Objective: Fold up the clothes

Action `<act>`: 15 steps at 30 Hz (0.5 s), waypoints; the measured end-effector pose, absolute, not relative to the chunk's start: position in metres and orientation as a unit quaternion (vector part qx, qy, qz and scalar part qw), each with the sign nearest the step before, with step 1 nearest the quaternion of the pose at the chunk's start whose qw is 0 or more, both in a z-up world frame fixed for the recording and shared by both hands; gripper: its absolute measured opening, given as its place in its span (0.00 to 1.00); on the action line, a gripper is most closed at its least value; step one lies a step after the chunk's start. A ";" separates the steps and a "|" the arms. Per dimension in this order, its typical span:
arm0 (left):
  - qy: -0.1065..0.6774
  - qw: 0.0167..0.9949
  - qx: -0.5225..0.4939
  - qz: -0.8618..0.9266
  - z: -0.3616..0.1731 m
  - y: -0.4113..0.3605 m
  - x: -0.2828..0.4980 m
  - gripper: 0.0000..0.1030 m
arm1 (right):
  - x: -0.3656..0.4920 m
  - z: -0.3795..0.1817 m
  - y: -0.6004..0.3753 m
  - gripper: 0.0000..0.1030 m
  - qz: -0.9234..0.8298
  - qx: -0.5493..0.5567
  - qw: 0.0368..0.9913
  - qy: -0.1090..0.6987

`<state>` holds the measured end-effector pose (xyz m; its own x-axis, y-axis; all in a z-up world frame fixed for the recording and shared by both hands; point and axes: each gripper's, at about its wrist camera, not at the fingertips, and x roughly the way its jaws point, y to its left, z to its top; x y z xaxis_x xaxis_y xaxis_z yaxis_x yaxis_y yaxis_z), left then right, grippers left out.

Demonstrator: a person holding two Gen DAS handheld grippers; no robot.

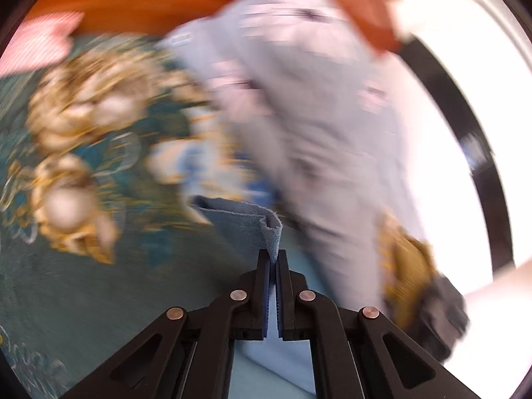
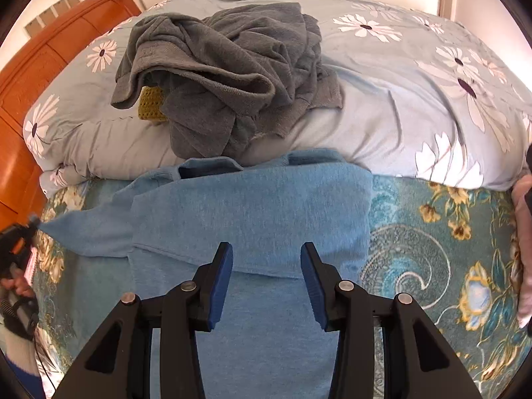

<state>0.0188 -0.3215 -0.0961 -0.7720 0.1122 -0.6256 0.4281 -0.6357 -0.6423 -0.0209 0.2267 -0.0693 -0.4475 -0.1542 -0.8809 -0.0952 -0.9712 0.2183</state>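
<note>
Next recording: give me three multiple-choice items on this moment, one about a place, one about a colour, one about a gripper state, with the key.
1. Where does the grey garment lie?
A. on the flowered quilt
B. on the floor
C. across the headboard

2. What colour is the garment spread under the right gripper?
A. red
B. light blue
C. white

3. How is the left gripper?
A. wide open
B. shut on nothing
C. shut on cloth

Key: 1 A, it is piled on the quilt; 2 B, the blue sweater lies flat on the bed; 3 C, blue fabric is pinched between its fingers.
</note>
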 end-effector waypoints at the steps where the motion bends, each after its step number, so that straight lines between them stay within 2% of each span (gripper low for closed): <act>1: 0.405 0.067 0.323 -0.853 -0.085 -0.302 0.017 0.03 | -0.019 -0.070 0.229 0.42 -0.842 0.525 0.018 -0.124; 8: 0.314 -0.102 0.354 -0.875 -0.027 -0.173 -0.002 0.03 | 0.004 -0.075 0.263 0.42 -0.840 0.517 0.007 -0.165; 15: 0.269 -0.209 0.420 -0.841 -0.050 -0.056 -0.027 0.03 | 0.029 -0.085 0.313 0.42 -0.834 0.510 -0.023 -0.210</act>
